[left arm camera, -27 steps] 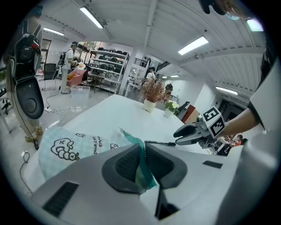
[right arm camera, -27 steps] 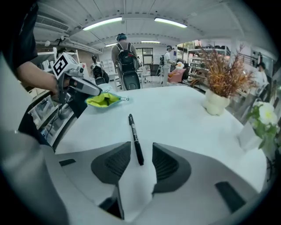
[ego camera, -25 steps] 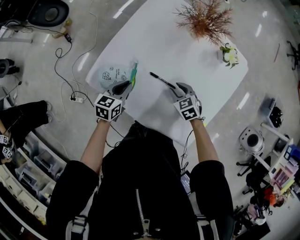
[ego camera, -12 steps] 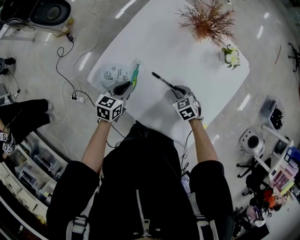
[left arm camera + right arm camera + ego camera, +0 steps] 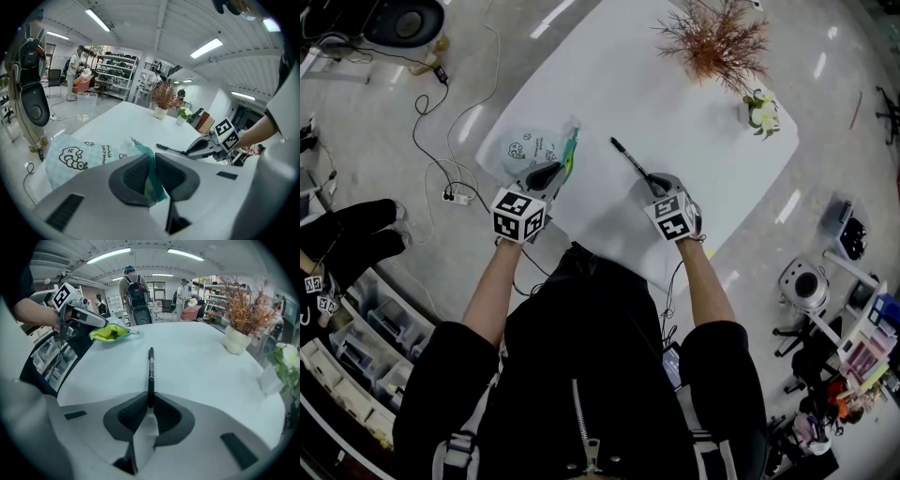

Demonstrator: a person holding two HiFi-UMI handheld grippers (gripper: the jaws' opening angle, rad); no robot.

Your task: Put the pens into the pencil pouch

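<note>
Left claw clamps pencil pouch's green edge. Right claw closing, pads on black pen's near end.

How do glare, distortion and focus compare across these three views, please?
Head view: light streaks glare on the glossy floor, and the white table looks washed out. Left gripper view: strong fisheye bending, dark vignetted corners. Right gripper view: same vignette, black pen sharp.

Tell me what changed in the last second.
The right gripper has its fingers closing onto the near end of the black pen, whose far tip has swung slightly toward the dried plant. The left gripper stays clamped on the green edge of the pencil pouch, which has not moved.
</note>
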